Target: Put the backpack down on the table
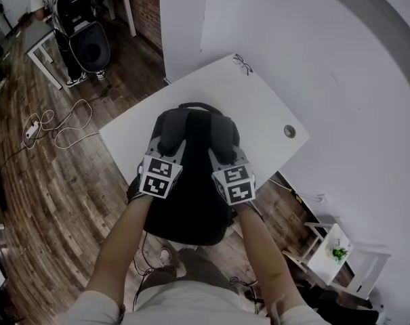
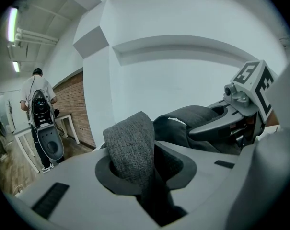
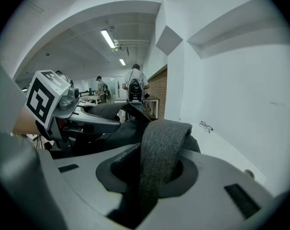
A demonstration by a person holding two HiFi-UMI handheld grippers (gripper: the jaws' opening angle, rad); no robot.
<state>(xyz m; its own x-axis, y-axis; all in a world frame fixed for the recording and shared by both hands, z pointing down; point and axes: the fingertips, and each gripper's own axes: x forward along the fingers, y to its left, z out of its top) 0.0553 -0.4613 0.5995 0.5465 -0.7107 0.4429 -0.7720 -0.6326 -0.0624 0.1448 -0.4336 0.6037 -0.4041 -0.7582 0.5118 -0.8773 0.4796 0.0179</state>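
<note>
A black backpack (image 1: 191, 181) lies on the white table (image 1: 259, 107), its lower part hanging over the near edge. My left gripper (image 1: 169, 143) and right gripper (image 1: 220, 156) sit side by side on its upper part, each at one grey shoulder strap. In the left gripper view the left strap (image 2: 130, 147) arches up out of the slot between the jaws, with a dark gap beside it; the jaws stand slightly apart. The right gripper view shows the right strap (image 3: 161, 152) lying loose in the same way between slightly parted jaws.
A pair of glasses (image 1: 242, 63) lies at the table's far corner, and a round cable hole (image 1: 289, 131) is at its right edge. A white wall stands behind. A person with a dark cart (image 1: 83, 32) is far left; cables (image 1: 55, 124) lie on the wooden floor.
</note>
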